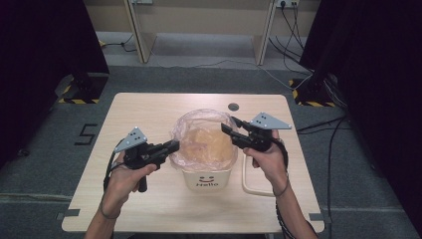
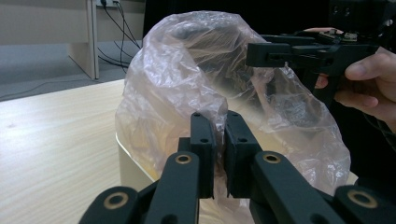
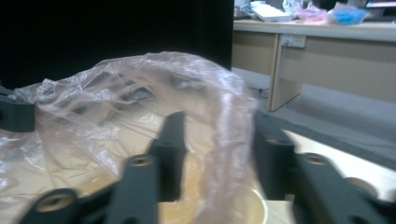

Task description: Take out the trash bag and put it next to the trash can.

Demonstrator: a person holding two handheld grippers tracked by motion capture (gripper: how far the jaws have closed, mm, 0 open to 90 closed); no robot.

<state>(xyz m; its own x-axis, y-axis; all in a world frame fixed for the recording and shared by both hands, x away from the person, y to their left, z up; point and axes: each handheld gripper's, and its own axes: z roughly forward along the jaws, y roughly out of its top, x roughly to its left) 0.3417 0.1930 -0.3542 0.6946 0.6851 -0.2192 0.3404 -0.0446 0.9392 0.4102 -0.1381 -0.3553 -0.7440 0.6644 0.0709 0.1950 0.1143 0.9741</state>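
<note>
While both grippers work at the bag's rim, each view adds its own detail.
Bag place: thin plastic bag (image 1: 204, 139) lines a cream bucket (image 1: 206, 179) near the table's (image 1: 149, 114) middle.
Left gripper (image 1: 171, 146): jaws pinched together on a fold of the bag's left edge.
Right gripper (image 1: 228, 127): jaws partly apart, a band of film between them, pads not pressing.
High view: smile print and "Hello" on the bucket; a pale tray (image 1: 256, 179) just right of it.
Left gripper view: film ballooned high, crinkled and glossy.
Right gripper view: translucent pinkish film, twisted into a ridge.
Table: pale wood grain, rounded corners.
</note>
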